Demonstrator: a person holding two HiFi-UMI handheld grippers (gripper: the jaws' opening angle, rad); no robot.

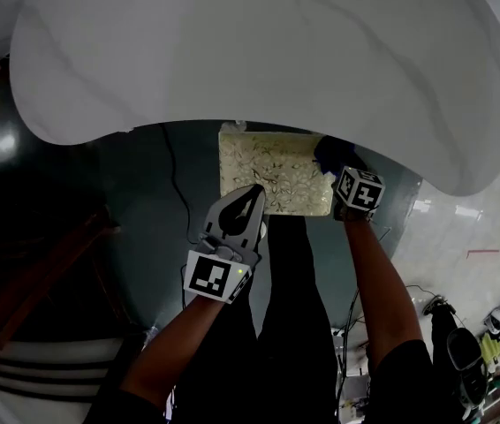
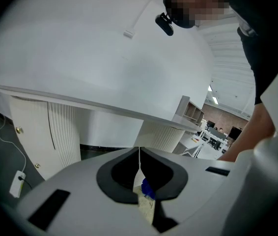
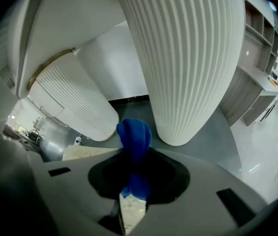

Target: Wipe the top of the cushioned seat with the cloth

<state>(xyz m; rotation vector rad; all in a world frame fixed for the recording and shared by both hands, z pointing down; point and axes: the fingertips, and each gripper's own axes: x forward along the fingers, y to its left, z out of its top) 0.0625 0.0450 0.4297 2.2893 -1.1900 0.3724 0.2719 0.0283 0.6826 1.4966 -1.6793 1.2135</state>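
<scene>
The cushioned seat (image 1: 272, 173) is a cream square with a dark speckled pattern, lying on the floor under the table's edge. My right gripper (image 1: 337, 166) hangs over its right edge, shut on a bunched blue cloth (image 1: 330, 153). In the right gripper view the cloth (image 3: 134, 134) sticks out past the shut jaws of the right gripper (image 3: 135, 156), with the seat (image 3: 87, 152) below. My left gripper (image 1: 253, 193) is over the seat's near edge, shut and empty. The left gripper view shows its jaws (image 2: 139, 154) pressed together, with a bit of cloth (image 2: 147, 188) behind them.
A large white table top (image 1: 259, 51) overhangs the far part of the seat. Ribbed white pedestals (image 3: 188, 58) stand on the grey floor just beyond. A black cable (image 1: 178, 188) runs left of the seat. The person's dark trouser legs (image 1: 290, 307) are below.
</scene>
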